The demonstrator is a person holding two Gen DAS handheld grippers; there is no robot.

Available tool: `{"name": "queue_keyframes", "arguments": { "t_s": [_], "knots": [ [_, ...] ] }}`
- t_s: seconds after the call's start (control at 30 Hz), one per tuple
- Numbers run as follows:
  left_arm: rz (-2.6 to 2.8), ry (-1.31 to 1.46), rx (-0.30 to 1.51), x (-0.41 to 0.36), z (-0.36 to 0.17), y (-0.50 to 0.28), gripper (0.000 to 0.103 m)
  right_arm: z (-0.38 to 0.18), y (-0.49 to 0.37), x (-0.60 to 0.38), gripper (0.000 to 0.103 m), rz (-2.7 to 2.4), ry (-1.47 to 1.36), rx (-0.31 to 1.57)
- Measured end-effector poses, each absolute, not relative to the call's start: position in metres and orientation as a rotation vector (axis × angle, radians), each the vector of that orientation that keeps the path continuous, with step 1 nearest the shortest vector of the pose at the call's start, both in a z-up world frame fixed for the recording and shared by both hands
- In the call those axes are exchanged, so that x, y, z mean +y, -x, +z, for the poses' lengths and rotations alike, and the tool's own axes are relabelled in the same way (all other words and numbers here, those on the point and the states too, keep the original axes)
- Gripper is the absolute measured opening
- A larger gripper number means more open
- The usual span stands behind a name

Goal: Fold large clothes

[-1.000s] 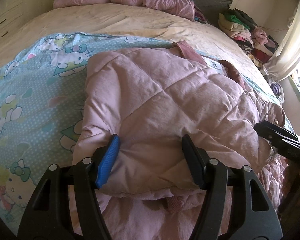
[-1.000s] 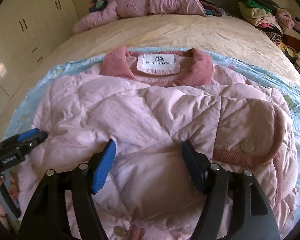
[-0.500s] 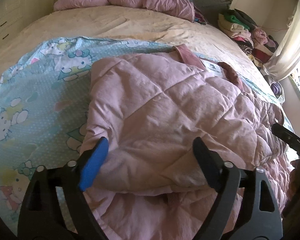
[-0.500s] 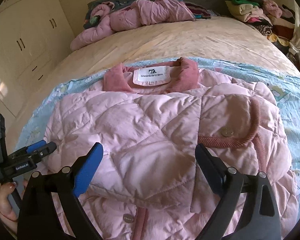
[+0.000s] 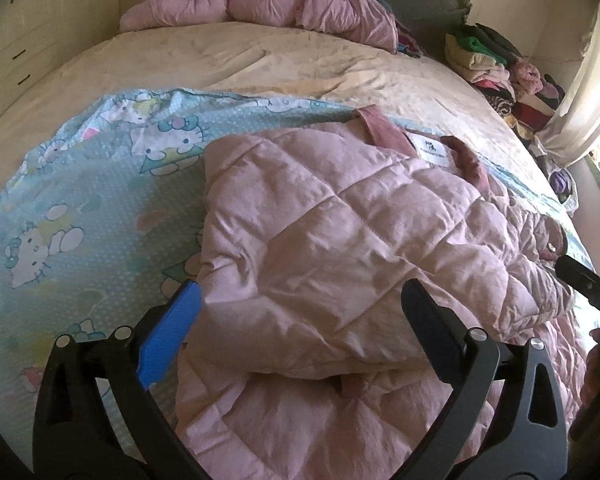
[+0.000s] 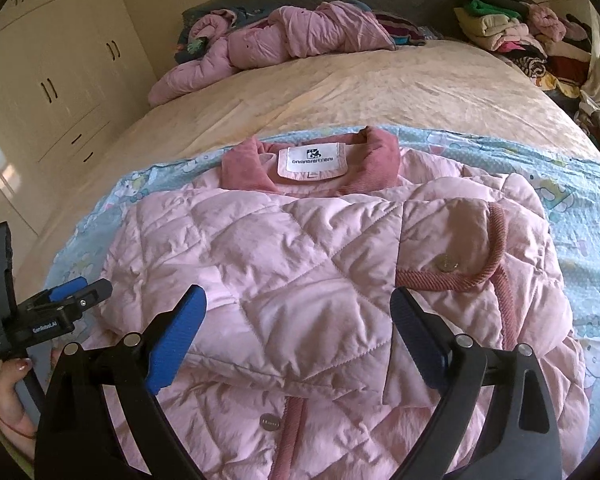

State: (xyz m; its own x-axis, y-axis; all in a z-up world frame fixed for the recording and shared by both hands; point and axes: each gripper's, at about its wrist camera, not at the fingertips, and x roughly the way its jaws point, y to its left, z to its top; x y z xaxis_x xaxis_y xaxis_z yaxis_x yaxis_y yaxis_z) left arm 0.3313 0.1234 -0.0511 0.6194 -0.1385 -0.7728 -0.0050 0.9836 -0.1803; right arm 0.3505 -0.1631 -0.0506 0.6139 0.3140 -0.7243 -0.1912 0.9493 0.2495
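Observation:
A pink quilted jacket (image 5: 340, 240) lies on the bed, its lower part folded up over its chest and its collar label (image 6: 312, 160) facing up. My left gripper (image 5: 300, 292) hovers over the fold's left end. Its jaws are opening, and the fabric below them touches neither pad. My right gripper (image 6: 298, 296) stands open above the folded edge of the jacket (image 6: 300, 248), near a snap-button flap (image 6: 446, 262). In the right wrist view the left gripper (image 6: 84, 290) shows at the left edge, held by a hand (image 6: 8, 384).
The jacket rests on a light blue cartoon-cat sheet (image 5: 80, 200) spread over a beige bedspread (image 5: 220, 60). Another pink coat (image 6: 280, 40) lies crumpled at the headboard. A pile of clothes (image 6: 520, 32) sits at the far right. Cream wardrobes (image 6: 60, 80) stand left.
Both grippers opened wide and let go of the folded jacket edge, then rose and drew back a little. The fold stays lying where it was laid.

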Motion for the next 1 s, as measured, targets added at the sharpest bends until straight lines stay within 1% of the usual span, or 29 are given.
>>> {"name": "queue_keyframes", "arguments": {
  "t_s": [0.53,1.0],
  "knots": [
    [-0.052,0.165,0.821,0.129,-0.016,-0.303,0.094,-0.022,-0.321,-0.170,0.093,0.306,-0.179,0.812],
    [-0.063,0.088,0.752,0.104,0.008,-0.264,0.094,-0.004,-0.280,-0.193,0.093,0.294,-0.240,0.768]
  ]
}}
